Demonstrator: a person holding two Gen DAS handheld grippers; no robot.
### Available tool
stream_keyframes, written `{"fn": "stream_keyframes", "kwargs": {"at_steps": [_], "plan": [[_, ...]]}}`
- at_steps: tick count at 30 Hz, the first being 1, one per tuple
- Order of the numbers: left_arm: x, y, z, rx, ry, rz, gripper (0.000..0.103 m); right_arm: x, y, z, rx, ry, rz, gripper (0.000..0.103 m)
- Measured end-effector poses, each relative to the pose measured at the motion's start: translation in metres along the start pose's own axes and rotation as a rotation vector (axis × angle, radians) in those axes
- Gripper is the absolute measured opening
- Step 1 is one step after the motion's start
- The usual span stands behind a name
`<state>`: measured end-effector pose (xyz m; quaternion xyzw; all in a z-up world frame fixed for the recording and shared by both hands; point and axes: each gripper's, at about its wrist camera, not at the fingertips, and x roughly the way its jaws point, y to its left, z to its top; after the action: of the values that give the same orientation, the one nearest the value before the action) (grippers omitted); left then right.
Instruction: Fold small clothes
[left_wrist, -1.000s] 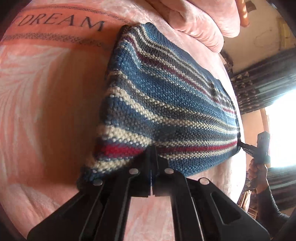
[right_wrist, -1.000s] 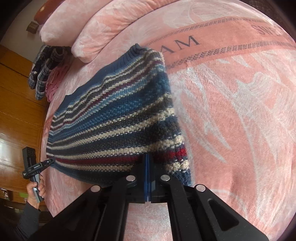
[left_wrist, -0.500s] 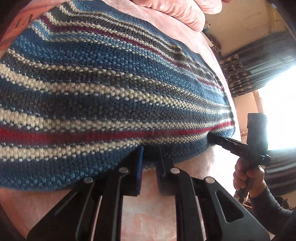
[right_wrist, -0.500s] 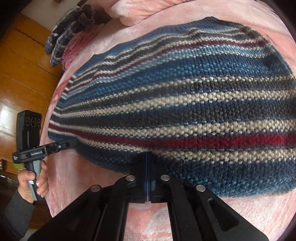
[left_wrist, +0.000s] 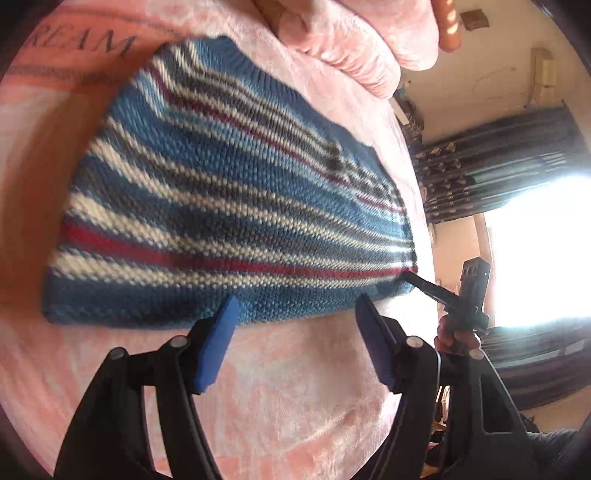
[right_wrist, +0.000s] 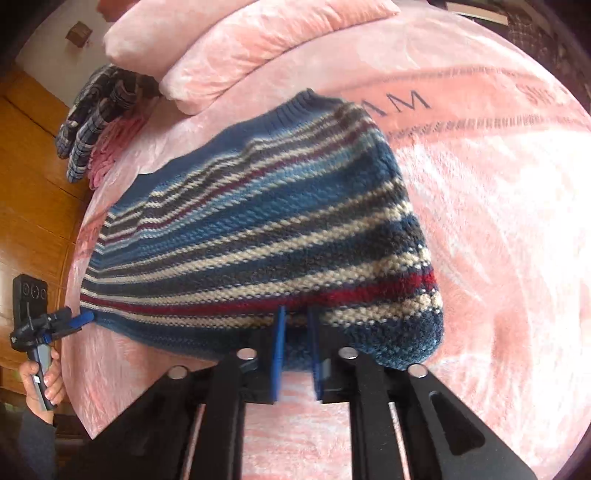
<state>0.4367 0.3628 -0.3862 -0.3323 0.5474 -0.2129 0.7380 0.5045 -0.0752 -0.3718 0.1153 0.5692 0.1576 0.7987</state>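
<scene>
Both grippers sat at the near edge of the striped knit sweater (left_wrist: 229, 206) on the pink blanket (left_wrist: 295, 387). Left gripper (left_wrist: 295, 306) had jaws spread wide, clear of the knit; right gripper (right_wrist: 295, 317) had jaws slightly parted around the hem.

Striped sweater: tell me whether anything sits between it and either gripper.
Nothing visible does. The left gripper is open at the near edge of the striped sweater, with only bare pink blanket below. The right gripper is open, its fingers at the sweater's near hem.

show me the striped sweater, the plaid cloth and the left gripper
striped sweater (right_wrist: 258, 236), right wrist view, middle of knit.
plaid cloth (right_wrist: 92, 118), right wrist view, its centre.
left gripper (left_wrist: 295, 317), left wrist view, between open fingertips.
</scene>
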Motion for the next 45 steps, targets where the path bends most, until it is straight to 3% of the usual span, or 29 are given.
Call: {"fn": "stream_keyframes", "kwargs": {"at_steps": [3, 5, 7, 9, 15, 22, 35, 39, 41, 45], "plan": [[-0.043, 0.010, 0.028, 0.006, -0.064, 0.077, 0.085, -0.011, 0.059, -0.008, -0.201, -0.018, -0.047, 0.037], [-0.062, 0.026, 0.051, -0.026, -0.074, 0.121, 0.086, -0.010, 0.103, -0.024, -0.368, -0.016, -0.100, 0.049], [-0.073, 0.044, 0.075, -0.059, -0.066, 0.126, 0.087, -0.002, 0.145, -0.041, -0.504, -0.015, -0.138, 0.063], [-0.070, 0.059, 0.097, -0.091, -0.053, 0.117, 0.088, 0.011, 0.183, -0.058, -0.601, -0.002, -0.148, 0.066], [-0.036, 0.113, 0.138, -0.189, 0.029, 0.089, 0.087, 0.040, 0.258, -0.075, -0.666, 0.030, -0.053, 0.066], [0.000, 0.120, 0.157, -0.122, 0.072, 0.035, 0.089, 0.063, 0.295, -0.064, -0.695, 0.006, -0.003, 0.066], [0.021, 0.110, 0.177, -0.046, 0.107, -0.066, 0.089, 0.097, 0.322, -0.062, -0.742, 0.001, 0.020, 0.066], [0.030, 0.103, 0.181, -0.023, 0.126, -0.074, 0.089, 0.111, 0.336, -0.079, -0.807, -0.010, -0.027, 0.069], [0.033, 0.103, 0.184, -0.023, 0.132, -0.082, 0.089, 0.121, 0.349, -0.094, -0.883, -0.057, -0.097, 0.071], [0.034, 0.105, 0.186, -0.021, 0.151, -0.074, 0.076, 0.142, 0.377, -0.126, -1.045, -0.145, -0.224, 0.072]]}}
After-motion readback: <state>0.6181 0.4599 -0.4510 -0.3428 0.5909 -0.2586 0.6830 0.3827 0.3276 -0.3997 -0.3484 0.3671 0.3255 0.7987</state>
